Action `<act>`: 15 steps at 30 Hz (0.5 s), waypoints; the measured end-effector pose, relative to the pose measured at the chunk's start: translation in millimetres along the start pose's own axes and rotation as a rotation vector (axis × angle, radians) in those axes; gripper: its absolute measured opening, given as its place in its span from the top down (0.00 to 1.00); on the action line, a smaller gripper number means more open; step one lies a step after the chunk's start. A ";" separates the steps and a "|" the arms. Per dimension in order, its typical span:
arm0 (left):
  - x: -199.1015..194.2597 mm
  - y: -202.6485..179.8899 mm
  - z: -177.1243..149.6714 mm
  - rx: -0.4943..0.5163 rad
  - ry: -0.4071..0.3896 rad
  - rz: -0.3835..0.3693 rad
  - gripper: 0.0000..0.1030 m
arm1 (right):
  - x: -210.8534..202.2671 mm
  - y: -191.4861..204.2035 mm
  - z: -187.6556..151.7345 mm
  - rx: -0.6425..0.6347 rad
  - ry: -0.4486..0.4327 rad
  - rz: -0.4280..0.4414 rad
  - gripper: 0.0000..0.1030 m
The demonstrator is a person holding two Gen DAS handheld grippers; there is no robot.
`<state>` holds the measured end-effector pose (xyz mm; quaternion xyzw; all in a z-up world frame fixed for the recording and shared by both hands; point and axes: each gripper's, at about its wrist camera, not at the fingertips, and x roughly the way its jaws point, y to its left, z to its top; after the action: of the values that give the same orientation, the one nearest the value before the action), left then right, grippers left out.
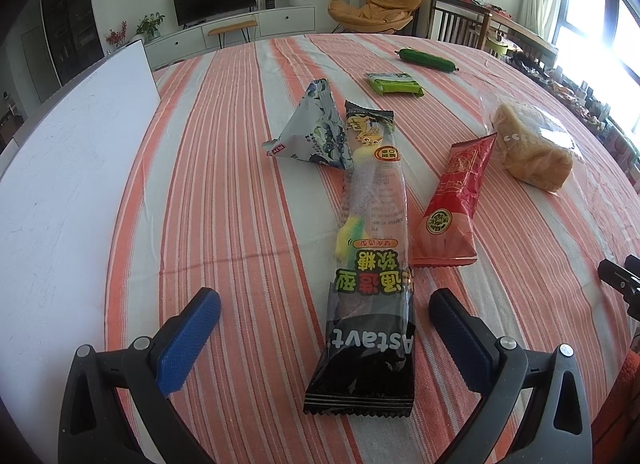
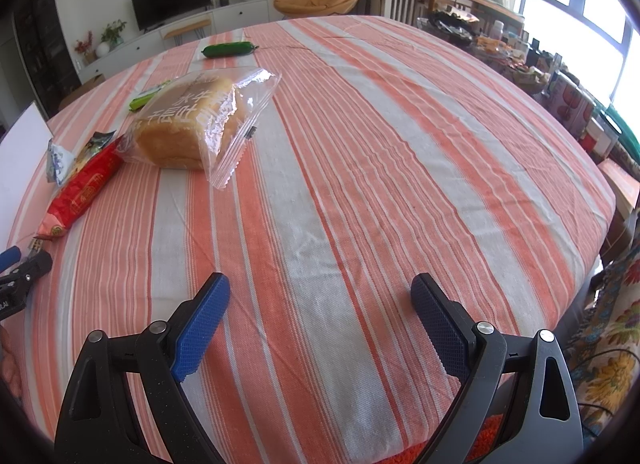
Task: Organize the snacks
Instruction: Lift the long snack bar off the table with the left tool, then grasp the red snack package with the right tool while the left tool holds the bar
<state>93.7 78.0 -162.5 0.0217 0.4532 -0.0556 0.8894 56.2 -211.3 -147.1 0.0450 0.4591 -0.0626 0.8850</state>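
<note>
The flat white board (image 1: 68, 152) borders the striped tablecloth (image 2: 360, 152) on the left. The left gripper (image 1: 325, 306), jaws spread, straddles the long clear-and-black candy packet (image 1: 370, 264): the pick-up step appears under way, and closing comes next. The red sachet (image 1: 454, 200) and bagged bread (image 2: 188, 124) lie beyond. The right gripper (image 2: 320, 290) hangs open over bare cloth.

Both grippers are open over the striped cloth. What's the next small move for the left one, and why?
Probably ease the left gripper forward and down, then close on the long gummy packet. Its dark near end already lies between the open jaws, nearer than any other snack. The right gripper has only bare cloth before it.
</note>
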 end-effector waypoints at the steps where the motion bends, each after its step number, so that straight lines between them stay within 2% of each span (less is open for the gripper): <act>1: -0.1 0.0 -0.2 0.000 0.000 0.000 0.00 | -0.2 0.1 1.8 0.003 0.014 -0.003 0.09; 2: -0.1 0.1 -0.3 0.000 0.000 0.001 0.00 | -2.8 0.5 3.4 0.017 0.029 0.007 0.10; 3: 0.0 0.4 -0.2 -0.001 0.000 0.000 0.00 | -8.6 1.0 5.2 0.051 0.030 0.057 0.11; 6: 0.3 -0.1 -0.1 0.000 0.000 0.001 0.00 | -28.9 21.7 13.3 0.132 0.013 0.297 0.11; 9: 0.4 0.0 0.2 0.000 0.000 0.001 0.00 | -20.5 69.2 31.5 0.105 0.122 0.451 0.11; 11: 0.3 0.0 0.1 0.000 0.000 0.001 0.00 | -2.0 96.1 47.4 0.126 0.184 0.494 0.13; 15: 0.4 -0.1 0.2 0.000 0.000 0.000 0.00 | 40.5 130.4 76.1 0.171 0.234 0.446 0.14</act>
<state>94.0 77.9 -162.7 0.0218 0.4533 -0.0554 0.8894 160.6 -95.7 -133.7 0.2267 0.5302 0.1011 0.8107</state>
